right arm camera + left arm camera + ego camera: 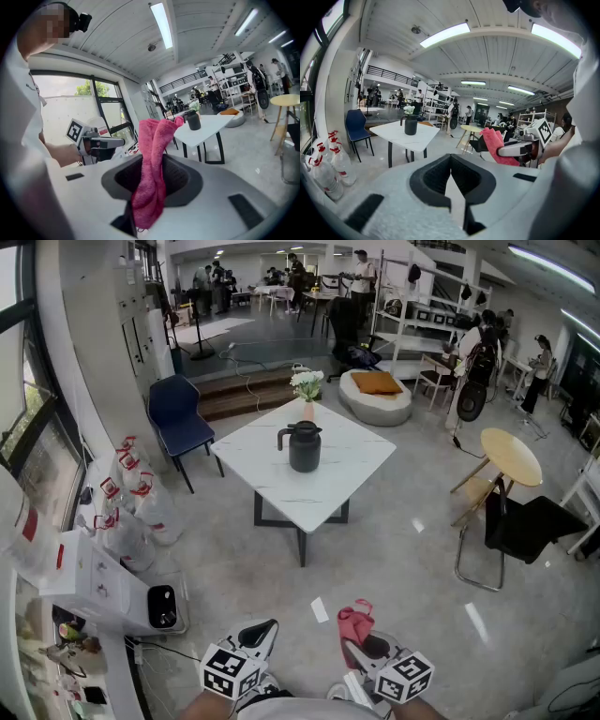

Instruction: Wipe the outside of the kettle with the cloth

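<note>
Two grippers sit low in the head view, both well short of the desk. The left gripper (263, 628) has its jaws fully together with nothing between them. The dark kettle (305, 447) stands upright near the middle of the white desk (361, 465), with a vase of white flowers (307, 388) just behind it. The right gripper (359, 645) has its jaws clamped on a pink cloth (354, 619). The cloth's folded end stands up above the jaws, well apart from the kettle.

Cloth (150, 159) partly hidden, far people (363, 276) tiny
</note>
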A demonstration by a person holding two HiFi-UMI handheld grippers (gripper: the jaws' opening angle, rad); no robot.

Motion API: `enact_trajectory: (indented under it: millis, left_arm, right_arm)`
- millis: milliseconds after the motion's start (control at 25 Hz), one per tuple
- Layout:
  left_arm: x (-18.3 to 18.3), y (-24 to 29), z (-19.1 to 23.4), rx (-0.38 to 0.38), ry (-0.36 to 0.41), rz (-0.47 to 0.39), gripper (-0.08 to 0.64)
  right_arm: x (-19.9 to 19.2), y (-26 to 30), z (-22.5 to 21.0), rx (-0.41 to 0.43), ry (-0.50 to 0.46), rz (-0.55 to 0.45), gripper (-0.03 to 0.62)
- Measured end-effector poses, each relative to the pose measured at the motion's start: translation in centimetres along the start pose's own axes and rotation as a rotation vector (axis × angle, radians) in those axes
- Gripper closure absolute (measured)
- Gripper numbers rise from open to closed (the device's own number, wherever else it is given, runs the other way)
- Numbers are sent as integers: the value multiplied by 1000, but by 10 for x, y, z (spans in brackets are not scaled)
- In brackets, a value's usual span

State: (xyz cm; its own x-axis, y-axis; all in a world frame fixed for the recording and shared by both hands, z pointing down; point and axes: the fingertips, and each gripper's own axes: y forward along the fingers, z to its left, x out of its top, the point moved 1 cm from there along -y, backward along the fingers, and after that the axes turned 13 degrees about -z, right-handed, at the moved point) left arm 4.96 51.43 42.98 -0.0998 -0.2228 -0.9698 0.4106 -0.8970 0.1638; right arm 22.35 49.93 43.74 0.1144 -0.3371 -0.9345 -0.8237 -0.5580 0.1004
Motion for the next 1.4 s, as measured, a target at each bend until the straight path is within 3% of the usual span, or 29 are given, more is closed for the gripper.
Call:
enact_trajectory:
  millis: [400,760,1000,1240,1400]
  left_arm:
    - [-3,6,-3,-15,-6,7,557]
    - [-4,8,4,-21,-21,11,557]
    - [-4,5,30,-26,-33,10,557]
    - [-17,-12,67,-51,-51,50,557]
    - [-19,-18,87,-74,-53,58,557]
  right_arm:
    - [-1,1,0,-2,-5,6,474]
    - [-1,9,-1,2,65,11,466]
    - [-6,29,3,-35,52,31,465]
    - [-6,55,16,-87,108,-1,466]
    - [-12,66,27,-125,66,13,466]
